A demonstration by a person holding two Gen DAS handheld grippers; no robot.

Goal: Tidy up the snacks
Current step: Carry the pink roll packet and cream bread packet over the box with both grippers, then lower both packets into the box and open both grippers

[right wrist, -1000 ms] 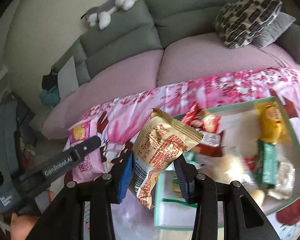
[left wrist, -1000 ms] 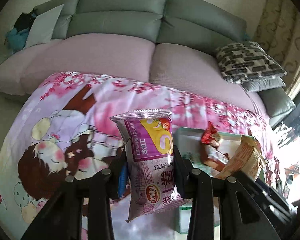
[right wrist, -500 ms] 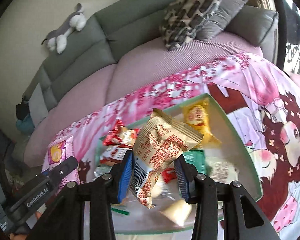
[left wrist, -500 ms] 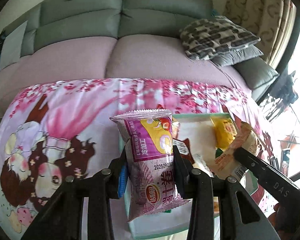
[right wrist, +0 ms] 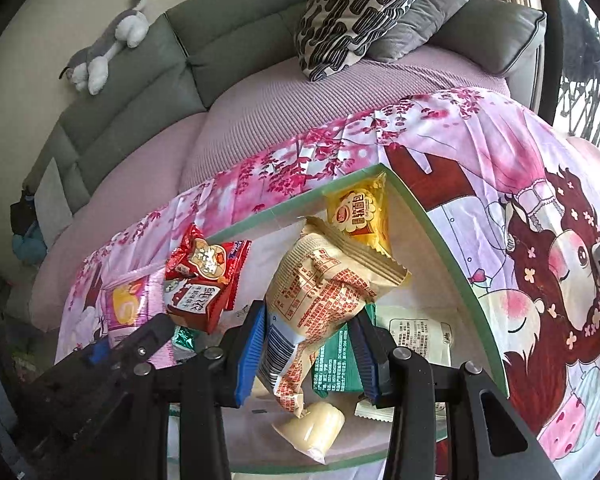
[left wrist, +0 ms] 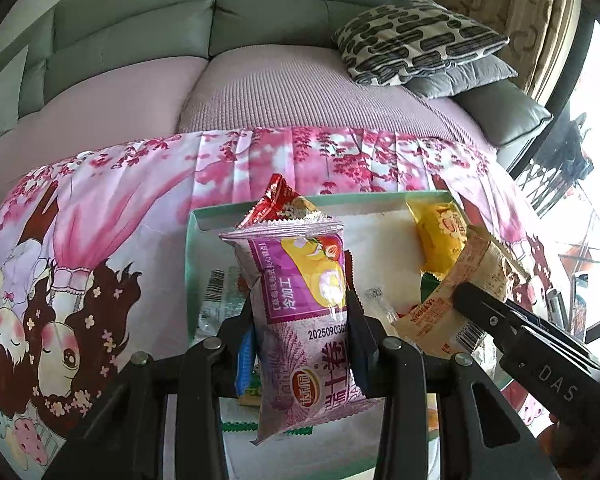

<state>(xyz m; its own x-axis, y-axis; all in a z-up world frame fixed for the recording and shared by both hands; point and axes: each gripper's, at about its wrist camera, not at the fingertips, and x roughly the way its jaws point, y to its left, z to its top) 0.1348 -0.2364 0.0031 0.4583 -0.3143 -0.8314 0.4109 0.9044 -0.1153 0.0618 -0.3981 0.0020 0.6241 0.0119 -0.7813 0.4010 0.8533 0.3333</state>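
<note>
Roughly nine snack packets (right wrist: 332, 292), one tray (right wrist: 452, 248)

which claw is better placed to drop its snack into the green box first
Probably right. The right claw holds the beige packet over the middle of the green box. The left claw, shut on the purple packet, sits by the box's near left side.

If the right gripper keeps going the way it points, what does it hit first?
Probably the green packet lying in the box, just beyond the beige packet held by the right gripper; depth is uncertain.
</note>
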